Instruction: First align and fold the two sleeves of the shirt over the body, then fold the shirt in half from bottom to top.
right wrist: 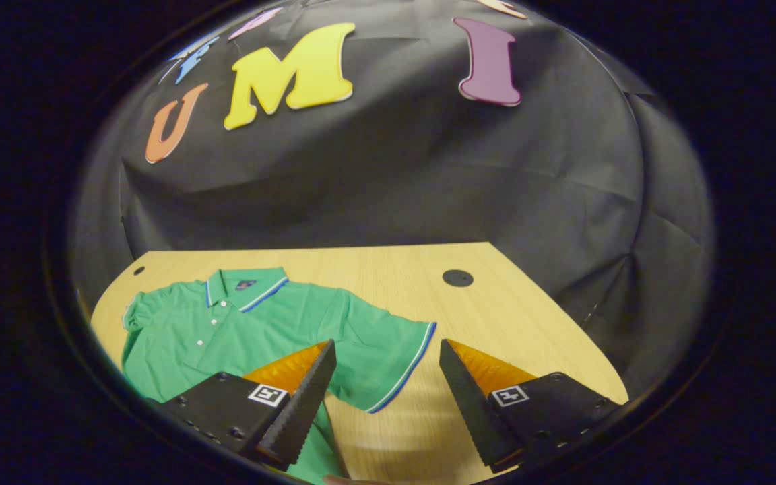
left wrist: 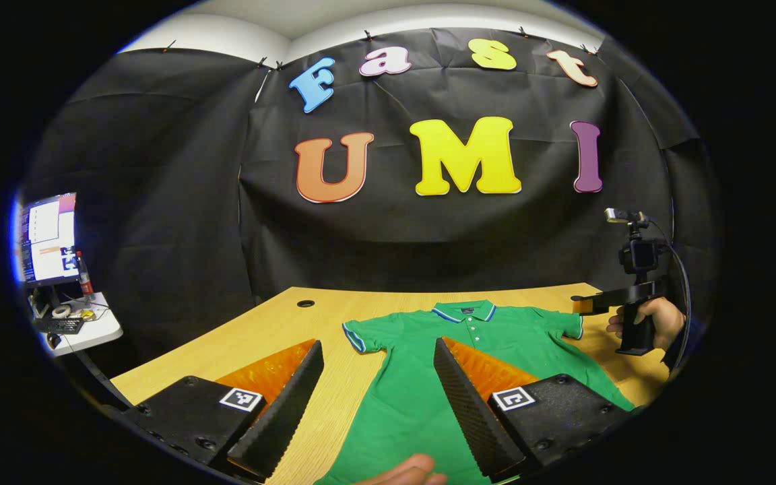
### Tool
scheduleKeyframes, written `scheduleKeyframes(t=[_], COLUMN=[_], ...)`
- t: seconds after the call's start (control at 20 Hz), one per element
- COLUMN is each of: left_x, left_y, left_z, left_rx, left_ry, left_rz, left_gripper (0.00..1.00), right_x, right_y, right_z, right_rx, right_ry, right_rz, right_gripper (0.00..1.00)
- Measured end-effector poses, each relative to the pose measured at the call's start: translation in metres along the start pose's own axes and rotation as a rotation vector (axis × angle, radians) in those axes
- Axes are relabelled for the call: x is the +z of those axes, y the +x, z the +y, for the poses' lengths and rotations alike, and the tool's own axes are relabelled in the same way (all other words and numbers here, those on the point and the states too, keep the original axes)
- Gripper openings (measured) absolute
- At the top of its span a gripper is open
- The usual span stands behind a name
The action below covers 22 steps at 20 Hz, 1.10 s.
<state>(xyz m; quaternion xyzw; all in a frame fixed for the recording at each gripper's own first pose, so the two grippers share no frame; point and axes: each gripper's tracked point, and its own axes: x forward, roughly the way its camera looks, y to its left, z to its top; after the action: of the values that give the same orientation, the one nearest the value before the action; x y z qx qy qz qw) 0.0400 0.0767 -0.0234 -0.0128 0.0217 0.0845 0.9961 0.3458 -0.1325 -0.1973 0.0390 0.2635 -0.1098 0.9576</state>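
Your green polo shirt (left wrist: 475,337) lies flat and face up on the wooden table (left wrist: 240,337), collar toward the booth wall, both short sleeves spread out to the sides and nothing folded yet. Your left gripper (left wrist: 378,397) hovers above the shirt's lower body with its jaws spread wide and nothing between them. Your right gripper (right wrist: 384,397) is just as wide and empty, poised over the striped cuff of the right sleeve (right wrist: 388,350); in the left gripper view you see it held in a hand (left wrist: 657,323) by that side of the shirt.

Expect the fabric to be light, soft and limp (it looks like a knit that will drape and wrinkle rather than hold a shape). Pinch each sleeve at its trimmed cuff edge (right wrist: 407,367), where the hem gives a firmer bite, and catch only the sleeve layer. Lift low and carry it slowly, since the loose cloth could drag the body along or bunch on the smooth tabletop.
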Motion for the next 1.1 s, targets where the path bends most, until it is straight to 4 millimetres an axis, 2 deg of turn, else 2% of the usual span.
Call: scheduleKeyframes(t=[0.15, 0.3, 0.45, 0.55, 0.7, 0.8, 1.0, 1.1], left_x=[0.005, 0.01, 0.001, -0.007, -0.006, -0.004, -0.006, -0.007], left_y=[-0.002, -0.001, 0.005, 0.008, 0.009, 0.01, 0.011, 0.011], left_z=[0.011, 0.026, 0.026, 0.035, 0.046, 0.047, 0.053, 0.056], left_rx=[0.016, 0.049, 0.022, 0.043, 0.066, 0.059, 0.061, 0.063], left_ry=[0.002, -0.006, -0.094, -0.106, -0.106, -0.117, -0.126, -0.125], left_rz=[-0.009, -0.026, 0.016, 0.044, 0.047, 0.038, 0.044, 0.047], left_gripper=[1.0, 1.0, 1.0, 1.0, 1.0, 1.0, 1.0, 1.0], right_x=[-0.014, -0.033, -0.032, -0.03, -0.025, -0.021, 0.008, 0.021], right_y=[0.028, 0.037, 0.041, 0.052, 0.058, 0.06, 0.049, 0.041], right_z=[-0.013, -0.016, -0.011, -0.008, -0.007, -0.006, -0.007, 0.008], right_rx=[-0.09, -0.117, -0.096, -0.078, -0.051, -0.052, -0.078, -0.079], right_ry=[-0.039, -0.037, 0.093, 0.151, 0.125, 0.136, 0.016, -0.045], right_rz=[0.061, 0.124, 0.135, 0.124, 0.115, 0.127, 0.06, 0.019], right_gripper=[0.94, 0.86, 0.73, 0.42, 0.13, 0.01, 0.0, 0.0])
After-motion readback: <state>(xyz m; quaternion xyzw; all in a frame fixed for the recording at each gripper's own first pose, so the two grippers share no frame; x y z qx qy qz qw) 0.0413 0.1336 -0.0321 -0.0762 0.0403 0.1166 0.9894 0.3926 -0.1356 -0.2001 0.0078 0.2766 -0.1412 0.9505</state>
